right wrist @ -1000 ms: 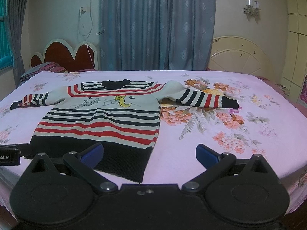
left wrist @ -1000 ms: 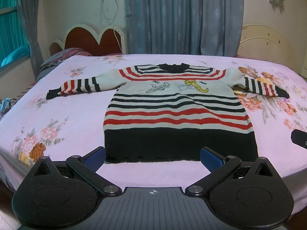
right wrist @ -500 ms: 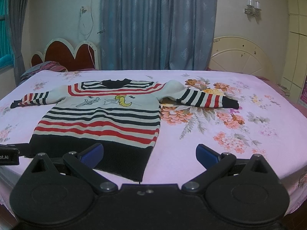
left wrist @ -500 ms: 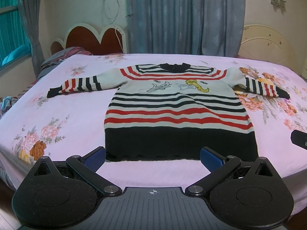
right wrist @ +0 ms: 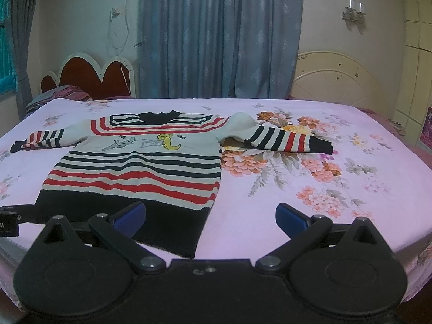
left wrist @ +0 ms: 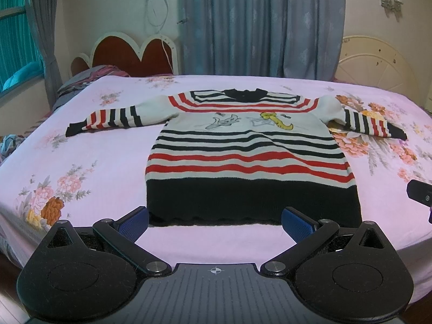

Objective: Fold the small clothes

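A small striped sweater (left wrist: 248,151) in white, red and black with cartoon figures on the chest lies flat and face up on the pink floral bed sheet (left wrist: 89,159), both sleeves spread out. My left gripper (left wrist: 214,220) is open and empty, just in front of the black hem. In the right wrist view the sweater (right wrist: 140,162) lies to the left. My right gripper (right wrist: 210,216) is open and empty, above the hem's right corner. The right sleeve (right wrist: 283,137) stretches right over the sheet.
The bed's near edge runs just under both grippers. A red heart-shaped headboard (left wrist: 129,56) and folded bedding (left wrist: 89,78) are at the far left, a cream headboard (right wrist: 337,78) at the far right. Blue curtains (right wrist: 218,35) hang behind. The other gripper's tip (left wrist: 419,195) shows at the right edge.
Both grippers have shifted very slightly; the sweater sits a little lower and closer in the views. Jaws stay open and the sweater lies as before.
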{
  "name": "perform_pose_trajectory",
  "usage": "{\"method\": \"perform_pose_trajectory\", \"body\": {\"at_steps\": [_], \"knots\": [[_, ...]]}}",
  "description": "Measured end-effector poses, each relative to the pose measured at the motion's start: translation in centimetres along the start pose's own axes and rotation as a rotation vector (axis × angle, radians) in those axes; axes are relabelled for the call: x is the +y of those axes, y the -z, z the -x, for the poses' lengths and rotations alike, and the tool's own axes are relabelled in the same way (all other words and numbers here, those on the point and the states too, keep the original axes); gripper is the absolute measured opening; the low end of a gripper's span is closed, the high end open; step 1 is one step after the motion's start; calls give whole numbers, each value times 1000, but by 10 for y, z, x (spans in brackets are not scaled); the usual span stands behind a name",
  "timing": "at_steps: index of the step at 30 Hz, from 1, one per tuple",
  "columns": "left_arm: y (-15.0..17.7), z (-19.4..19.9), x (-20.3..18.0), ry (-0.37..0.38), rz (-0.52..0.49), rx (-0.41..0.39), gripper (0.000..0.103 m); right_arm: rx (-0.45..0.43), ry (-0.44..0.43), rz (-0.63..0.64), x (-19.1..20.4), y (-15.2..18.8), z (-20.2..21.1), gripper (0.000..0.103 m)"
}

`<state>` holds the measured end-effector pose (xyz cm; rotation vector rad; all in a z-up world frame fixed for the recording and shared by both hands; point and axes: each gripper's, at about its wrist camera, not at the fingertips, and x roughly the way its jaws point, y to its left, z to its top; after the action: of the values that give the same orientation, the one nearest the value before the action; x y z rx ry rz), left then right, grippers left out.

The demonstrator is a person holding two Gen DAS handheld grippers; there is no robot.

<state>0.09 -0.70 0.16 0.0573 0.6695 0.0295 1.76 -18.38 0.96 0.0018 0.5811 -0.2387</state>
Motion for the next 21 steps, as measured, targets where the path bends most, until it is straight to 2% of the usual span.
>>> {"method": "perform_pose_trajectory", "body": {"at_steps": [14, 21], "knots": [[-6, -7, 1, 14, 2, 4, 103, 11, 16, -6, 0, -3, -10, 102], [-24, -33, 7, 57, 42, 26, 103, 18, 54, -30, -3, -9, -28, 102]]}}
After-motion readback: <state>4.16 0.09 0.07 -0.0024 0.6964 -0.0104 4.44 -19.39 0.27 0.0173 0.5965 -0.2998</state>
